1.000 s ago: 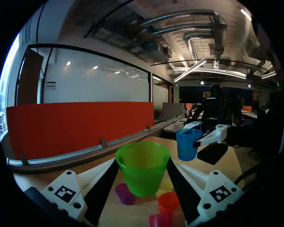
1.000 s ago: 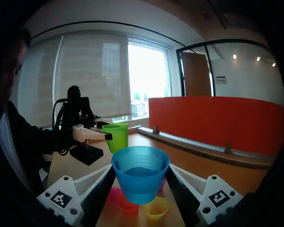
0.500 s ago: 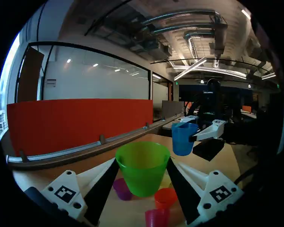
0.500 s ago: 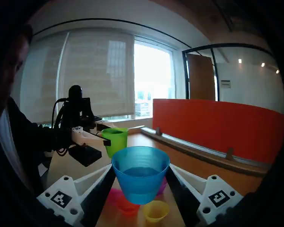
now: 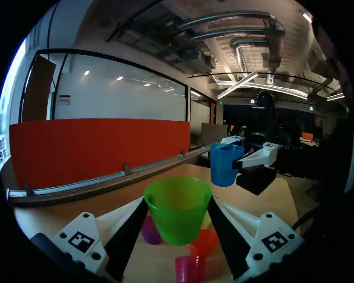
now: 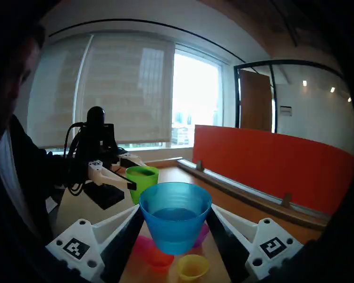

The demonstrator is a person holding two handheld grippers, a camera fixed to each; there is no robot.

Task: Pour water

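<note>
In the left gripper view my left gripper [image 5: 178, 213] is shut on an upright green cup [image 5: 178, 207], held above the wooden table [image 5: 266, 188]. Farther off to the right there, the blue cup [image 5: 224, 164] hangs in the other gripper. In the right gripper view my right gripper [image 6: 175, 221] is shut on that blue cup [image 6: 175, 214], which holds water and stands level. The green cup [image 6: 141, 181] appears at the left of it, lower and farther off, in the other gripper held by a person's hand.
Small cups stand on the table below: purple [image 5: 151, 231], orange [image 5: 203, 241] and pink [image 5: 186, 269]; a yellow one [image 6: 192, 266] too. An orange divider [image 5: 96, 146] with a grey rail runs along the table's far edge. A black box [image 6: 104, 194] lies near the person [image 6: 16, 188].
Both grippers have risen a little with their cups. In each view the other gripper's cup has drifted toward the centre. Both cups stay upright.
</note>
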